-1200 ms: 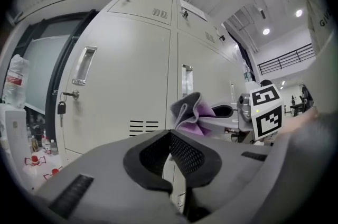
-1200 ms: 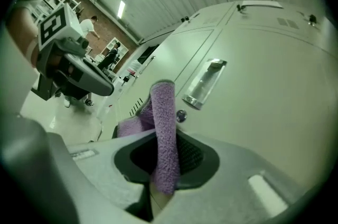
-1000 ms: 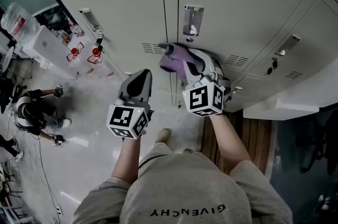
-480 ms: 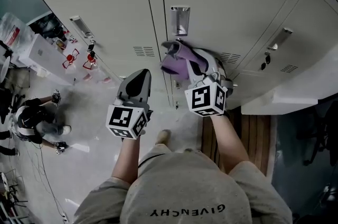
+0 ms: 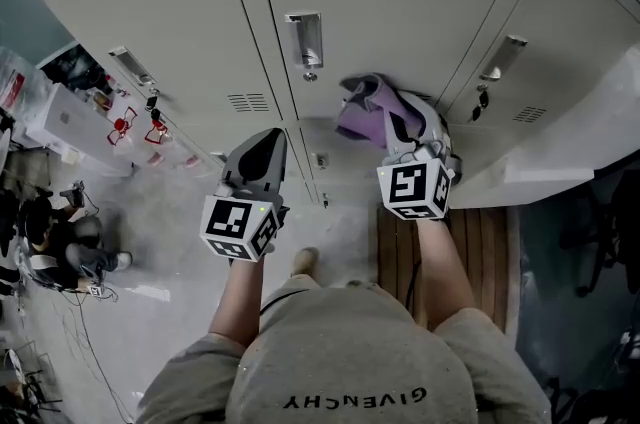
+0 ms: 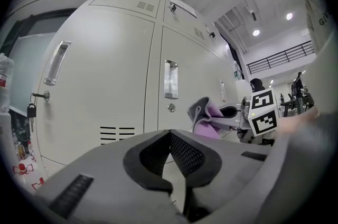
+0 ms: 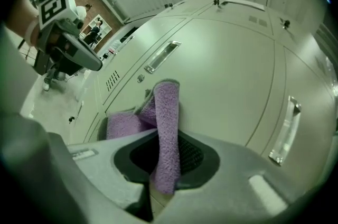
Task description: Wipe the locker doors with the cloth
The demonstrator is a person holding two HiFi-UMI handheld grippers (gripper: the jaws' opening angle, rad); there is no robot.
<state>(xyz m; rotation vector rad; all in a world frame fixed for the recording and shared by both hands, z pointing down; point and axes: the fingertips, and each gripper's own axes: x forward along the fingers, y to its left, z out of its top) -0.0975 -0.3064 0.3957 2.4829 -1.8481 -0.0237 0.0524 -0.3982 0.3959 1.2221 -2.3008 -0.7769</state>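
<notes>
A purple cloth [image 5: 362, 110] is pinched in my right gripper [image 5: 392, 124], which is shut on it and presses it against a pale grey locker door [image 5: 400, 2] below a metal handle [image 5: 304, 38]. In the right gripper view the cloth [image 7: 165, 128] hangs folded between the jaws against the door [image 7: 222, 80]. My left gripper [image 5: 262, 147] is shut with nothing in it, held a little off the lockers. From the left gripper view the cloth [image 6: 211, 117] and the right gripper's marker cube [image 6: 263, 113] show at the right, past the left gripper [image 6: 170, 138].
More locker doors with handles [image 5: 500, 58] and vents [image 5: 248, 102] stretch both ways. A padlock [image 6: 31, 110] hangs on the left door. People crouch on the floor [image 5: 70, 242] at the left. A white shelf [image 5: 560, 152] and a wooden floor strip [image 5: 490, 242] lie at the right.
My right gripper has slid the cloth to the right across the locker door, past the central handle. The left gripper has hardly moved.
</notes>
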